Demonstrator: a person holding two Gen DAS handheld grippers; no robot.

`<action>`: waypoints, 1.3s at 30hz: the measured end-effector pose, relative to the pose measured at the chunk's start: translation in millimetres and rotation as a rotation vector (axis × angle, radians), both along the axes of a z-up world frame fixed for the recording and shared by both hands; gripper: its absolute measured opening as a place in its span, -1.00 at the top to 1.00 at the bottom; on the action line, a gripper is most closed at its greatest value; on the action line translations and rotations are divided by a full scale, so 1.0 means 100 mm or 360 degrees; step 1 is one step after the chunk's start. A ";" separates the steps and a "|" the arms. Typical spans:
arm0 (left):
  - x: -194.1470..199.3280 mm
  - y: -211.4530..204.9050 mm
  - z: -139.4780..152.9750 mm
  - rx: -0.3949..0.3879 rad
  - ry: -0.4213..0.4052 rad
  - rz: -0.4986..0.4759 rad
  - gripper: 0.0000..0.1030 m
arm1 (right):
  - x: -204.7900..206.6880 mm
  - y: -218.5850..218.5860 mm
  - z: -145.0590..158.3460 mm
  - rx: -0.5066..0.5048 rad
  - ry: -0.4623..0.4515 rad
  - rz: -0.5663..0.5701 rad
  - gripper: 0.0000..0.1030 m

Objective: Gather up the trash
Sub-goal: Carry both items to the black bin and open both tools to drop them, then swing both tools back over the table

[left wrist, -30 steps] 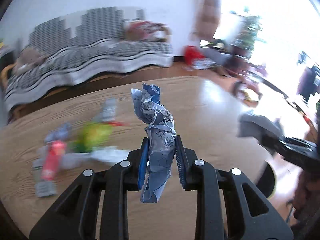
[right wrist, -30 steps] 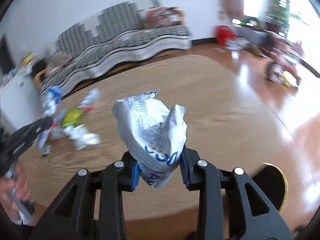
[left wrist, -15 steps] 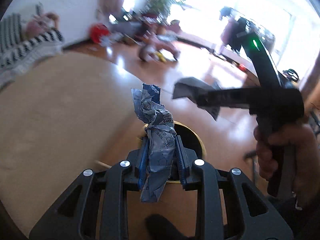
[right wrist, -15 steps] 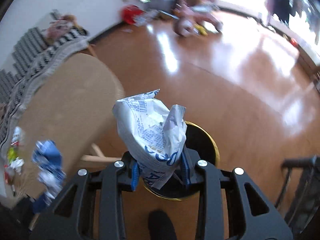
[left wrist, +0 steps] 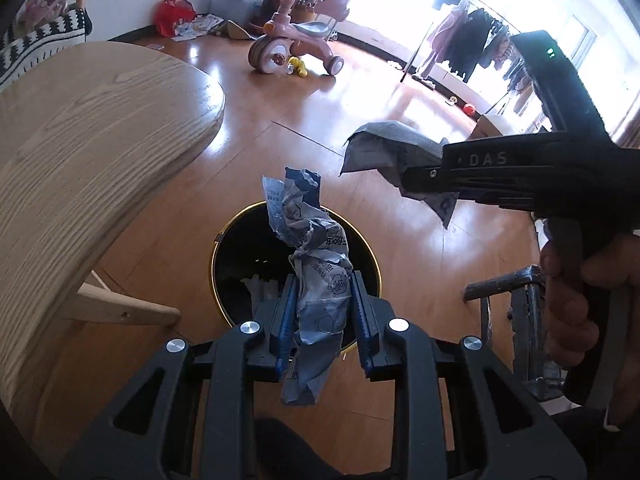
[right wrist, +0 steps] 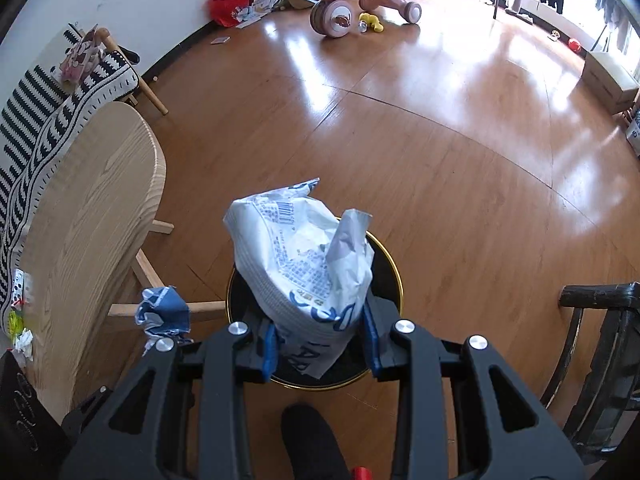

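Note:
My left gripper point(left wrist: 323, 320) is shut on a crumpled blue-and-white wrapper point(left wrist: 314, 264) and holds it over a black bin with a gold rim point(left wrist: 236, 272) on the floor. My right gripper point(right wrist: 320, 340) is shut on a white-and-blue bag point(right wrist: 300, 264) over the same bin point(right wrist: 390, 272). The right gripper with its bag point(left wrist: 384, 152) shows in the left wrist view, to the right of the bin. The left gripper's wrapper point(right wrist: 162, 312) shows at lower left in the right wrist view. More trash point(right wrist: 18, 312) lies on the wooden table.
The round wooden table point(left wrist: 80, 152) stands left of the bin, its legs point(right wrist: 160, 280) close to it. A black chair point(right wrist: 600, 360) is at the right. A pink tricycle point(left wrist: 292, 44) and a red bag point(right wrist: 228, 6) sit far across the wood floor. A striped sofa point(right wrist: 44, 112) is behind the table.
Both grippers have swung from over the table to above the bin, each still holding its trash. The bin now lies directly below both.

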State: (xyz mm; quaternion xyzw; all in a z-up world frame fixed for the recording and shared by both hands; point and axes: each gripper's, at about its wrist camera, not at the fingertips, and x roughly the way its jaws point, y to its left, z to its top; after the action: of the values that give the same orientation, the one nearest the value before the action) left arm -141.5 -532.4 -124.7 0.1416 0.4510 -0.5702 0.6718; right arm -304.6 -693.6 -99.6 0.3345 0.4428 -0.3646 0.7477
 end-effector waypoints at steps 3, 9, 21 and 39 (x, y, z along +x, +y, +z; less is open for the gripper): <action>-0.02 0.03 -0.02 -0.0011 0.0014 -0.0003 0.47 | 0.00 0.00 -0.01 -0.0016 -0.0002 0.0000 0.32; 0.00 0.06 -0.05 -0.0032 0.0014 0.0063 -0.53 | 0.00 0.04 0.09 -0.0112 -0.0004 0.0003 -0.42; 0.44 0.85 0.63 -0.0077 -0.0192 0.0323 -0.79 | 0.73 0.59 0.42 -0.0179 -0.0134 0.0244 -0.47; 2.27 4.96 1.12 0.0202 -0.0499 0.1584 -0.86 | 3.03 3.76 0.87 -0.0245 -0.0464 0.1302 -0.59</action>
State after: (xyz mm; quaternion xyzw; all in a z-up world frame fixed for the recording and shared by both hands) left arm 85.8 -36.5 -13.1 0.0343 0.3916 -0.1257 0.9109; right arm -2.0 -317.5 -12.2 0.1228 0.4004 -0.0194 0.9079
